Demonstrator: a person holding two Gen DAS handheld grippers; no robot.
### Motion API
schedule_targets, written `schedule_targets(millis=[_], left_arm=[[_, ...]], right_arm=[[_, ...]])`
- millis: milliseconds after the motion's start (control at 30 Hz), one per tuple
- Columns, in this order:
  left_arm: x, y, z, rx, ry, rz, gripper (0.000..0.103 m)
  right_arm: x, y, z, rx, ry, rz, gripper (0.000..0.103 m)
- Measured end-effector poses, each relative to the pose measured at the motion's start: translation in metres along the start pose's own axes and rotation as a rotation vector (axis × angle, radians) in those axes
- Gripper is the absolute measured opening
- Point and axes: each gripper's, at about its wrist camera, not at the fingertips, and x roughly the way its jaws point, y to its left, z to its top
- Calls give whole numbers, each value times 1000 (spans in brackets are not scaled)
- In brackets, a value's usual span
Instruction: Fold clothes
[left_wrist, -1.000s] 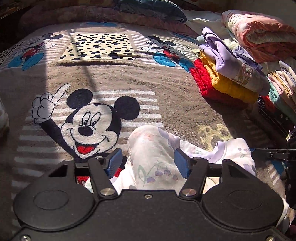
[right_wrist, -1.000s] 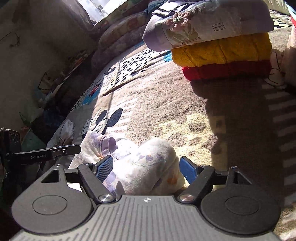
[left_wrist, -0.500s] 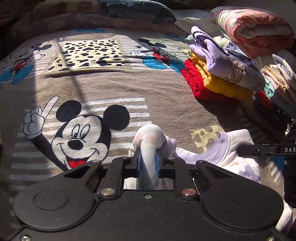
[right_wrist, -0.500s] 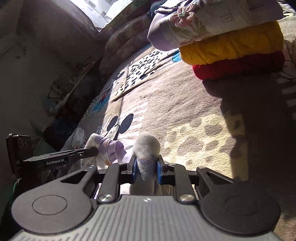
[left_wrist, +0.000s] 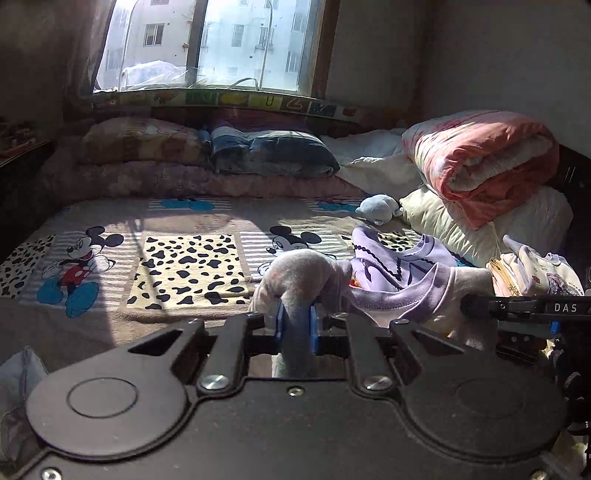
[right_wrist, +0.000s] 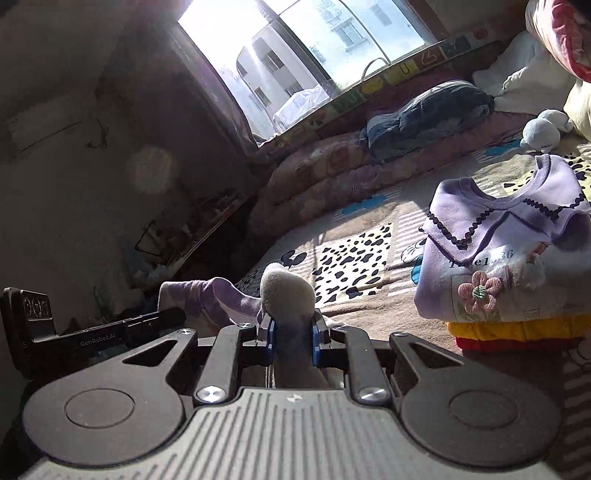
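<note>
Left claw (left_wrist: 295, 326) and right claw (right_wrist: 291, 338) each pinch a bunched fold of the pale garment (left_wrist: 299, 273) (lilac-trimmed), raised above the bed (left_wrist: 184, 258).

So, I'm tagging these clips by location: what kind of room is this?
Most likely a bedroom: a bed under a cartoon blanket, pillows along a window, and rolled bedding beside them.

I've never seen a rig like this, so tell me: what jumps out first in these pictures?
Each gripper is clamped on a bunch of the same pale floral garment: the left gripper and the right gripper, low in the middle of their views. Beyond lies a Mickey Mouse blanket under a sunlit window. A folded stack topped by a lilac sweatshirt sits at right.
</note>
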Motion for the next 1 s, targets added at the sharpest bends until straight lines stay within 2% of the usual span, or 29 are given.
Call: schedule_targets(millis=[200,300,400,533,633,833,1000], left_arm=[[-34,-7,25,-15,-232,41,11],[-37,-9,2,-14,-266,56,11],[-34,-16,-44,7,-222,64,11],[-43,-23,-121,-40,-141,35,11],[-57,-27,-162,-77,-95,28,11],[-86,-37,-210,-145,-63,29,11],[-107,-52,-243,-138,-35,48,11]], right_arm=[[-6,31,40,-90,-117,-17,19],[-8,33,39,-139,-155,-42,19],[-6,27,13,-205,-127,-78,19],[-14,18,-48,-273,-36,-95,19],[-27,20,-95,-317,22,-94,19],[-58,34,-154,-324,44,-70,19],[-81,39,-192,-298,40,-67,20]])
